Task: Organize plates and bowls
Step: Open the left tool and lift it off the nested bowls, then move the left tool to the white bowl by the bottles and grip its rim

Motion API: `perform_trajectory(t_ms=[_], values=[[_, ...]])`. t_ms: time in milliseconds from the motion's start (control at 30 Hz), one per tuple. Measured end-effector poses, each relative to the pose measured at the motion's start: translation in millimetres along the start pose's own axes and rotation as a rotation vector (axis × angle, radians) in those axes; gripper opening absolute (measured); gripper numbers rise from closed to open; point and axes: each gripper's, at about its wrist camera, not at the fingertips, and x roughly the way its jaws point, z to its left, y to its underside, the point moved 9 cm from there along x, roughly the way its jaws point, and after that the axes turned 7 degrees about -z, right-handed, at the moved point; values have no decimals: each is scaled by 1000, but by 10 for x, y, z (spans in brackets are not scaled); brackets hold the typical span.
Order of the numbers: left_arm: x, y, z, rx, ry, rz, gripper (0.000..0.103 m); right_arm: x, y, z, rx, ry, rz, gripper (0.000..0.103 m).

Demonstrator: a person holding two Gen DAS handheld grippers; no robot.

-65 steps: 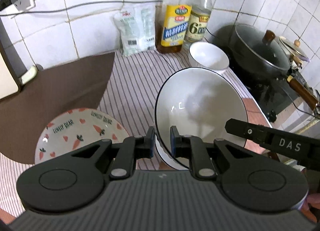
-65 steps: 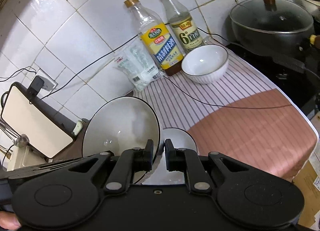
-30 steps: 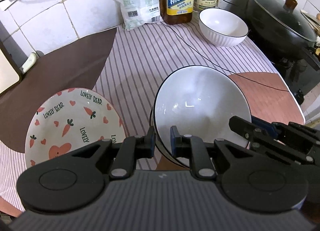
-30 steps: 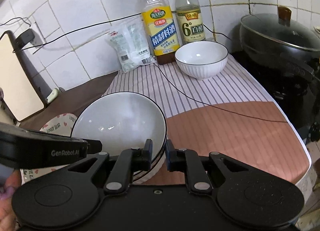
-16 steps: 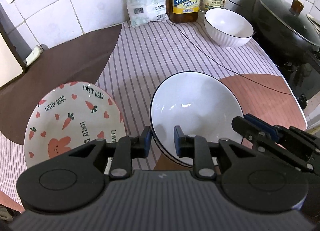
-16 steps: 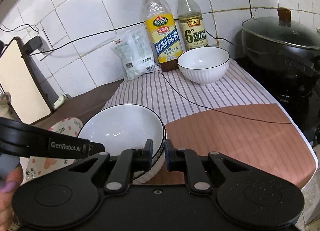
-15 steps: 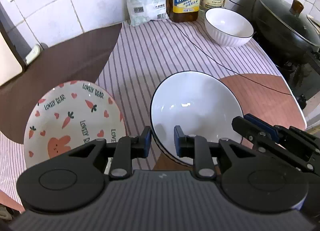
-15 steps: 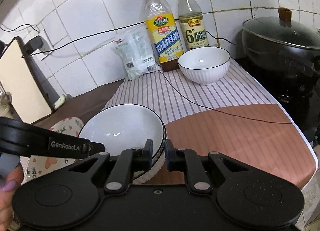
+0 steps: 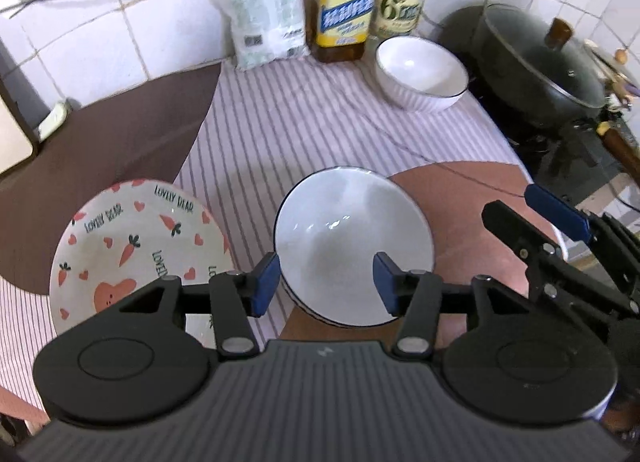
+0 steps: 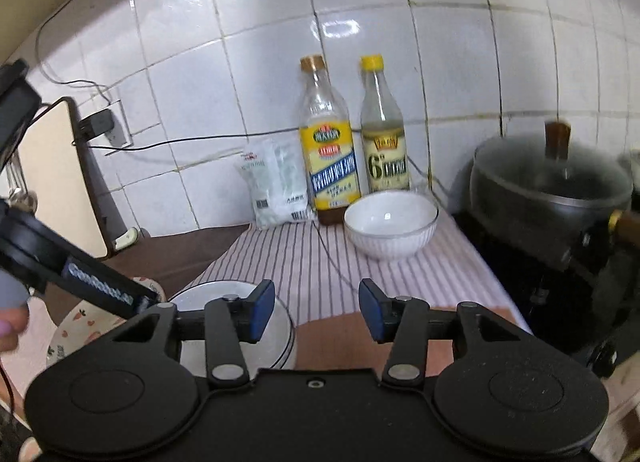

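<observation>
Both grippers empty, jaws opening, nothing between the pads of either.

Left gripper (image 9: 326, 282): points steeply down at the stacked bowls (image 9: 354, 248), a white black-rimmed bowl nested in at least one like it (second rim shows at the near edge). The stack sits upright on the worktop (image 9: 288, 134), where the striped cloth meets the pink patch. The blue pads frame the bowl's near half in view but stand above it, not touching the rim.

Right gripper (image 10: 316, 308): aimed much flatter, toward the tiled wall. Straight ahead along its fingers, well apart, is the small ribbed bowl (image 10: 390, 228), upright, just in front of the two bottles (image 10: 356, 154). The stack shows only partly, low and to the left behind its left finger.

Carrot plate (image 9: 136, 250): flat on the worktop just left of the stack, apart from it, nearest the left gripper.

Judgement: the ribbed bowl is the remaining stray. It lies on the far right, next to the covered pan (image 9: 540, 66), on the right gripper's line, so the right hand is better placed to fetch it. A round bowl has no long axis; a rim pinch from the near side should do. The black cable (image 9: 420, 150) on the cloth between may snag.
</observation>
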Motion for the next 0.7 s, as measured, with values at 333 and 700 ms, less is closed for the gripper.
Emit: perform_trajectory(t_ms=[333, 700], values=[[-98, -377, -91, 65, 36, -38, 50, 4, -212, -175, -64, 33, -25, 61], [167, -986, -39, 126, 86, -116, 67, 605, -195, -247, 13, -4, 0, 72]])
